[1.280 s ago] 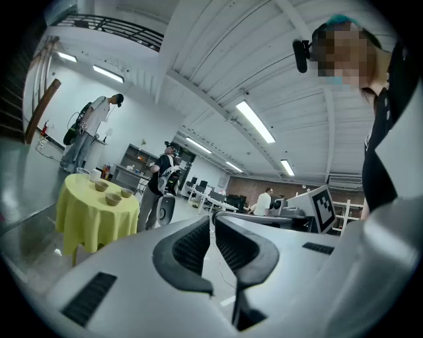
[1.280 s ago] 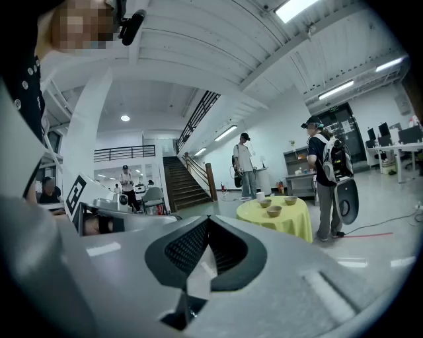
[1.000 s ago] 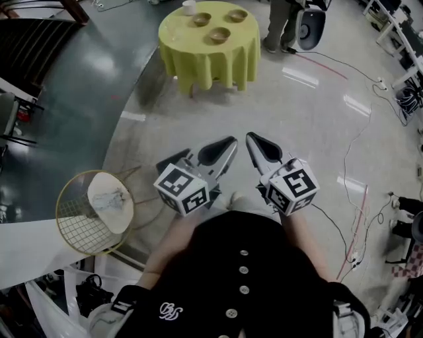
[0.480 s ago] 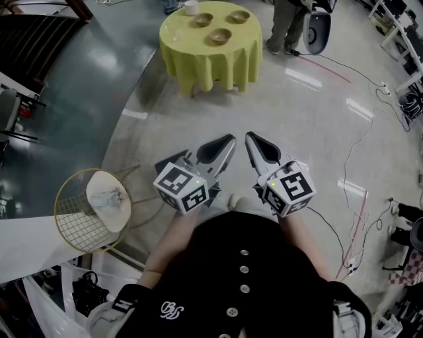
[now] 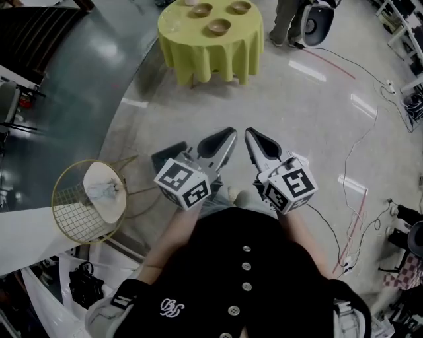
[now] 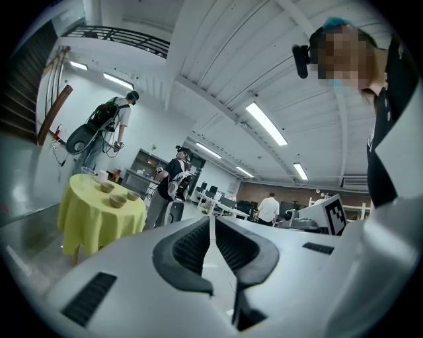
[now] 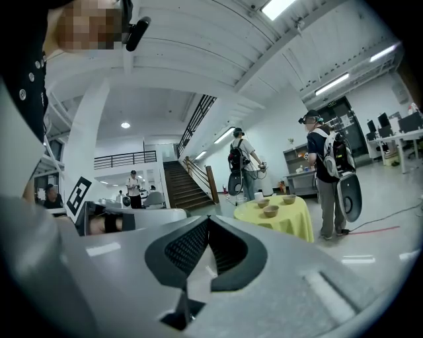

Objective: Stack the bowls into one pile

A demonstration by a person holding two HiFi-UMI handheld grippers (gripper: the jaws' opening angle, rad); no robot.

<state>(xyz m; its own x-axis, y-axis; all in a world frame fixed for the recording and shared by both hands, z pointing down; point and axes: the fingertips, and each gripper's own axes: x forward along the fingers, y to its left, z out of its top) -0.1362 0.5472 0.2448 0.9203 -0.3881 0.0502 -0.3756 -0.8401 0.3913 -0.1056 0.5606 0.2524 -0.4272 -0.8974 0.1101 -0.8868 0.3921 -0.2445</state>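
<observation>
The pale floor (image 5: pixel 310 119) fills most of the head view, with cables trailing down its right side. At the top centre of the frame stands the round table (image 5: pixel 211 56) under a yellow cloth, and a bystander's legs show just to its right. A wire basket (image 5: pixel 76 211) sits at the lower left. The wearer's dark buttoned top takes up the bottom of the frame, and both tools reach out from it towards the middle. The left gripper (image 5: pixel 228 134) and the right gripper (image 5: pixel 250 134) lie side by side, close together and pointing up-frame towards the table. In each gripper view the ribbed pads are pressed together with nothing between them, so both are empty. On the cloth, the left bowl (image 5: pixel 202 10), right bowl (image 5: pixel 240 6) and near bowl (image 5: pixel 219 27) sit apart from one another in a loose triangle, none inside another. A white cup (image 7: pixel 259 195) stands behind them. By the look of it the task has not begun. No bowl has been lifted or nested, the table is well apart from the grippers, and the approach, every pick-up and every placing are all left to do.
</observation>
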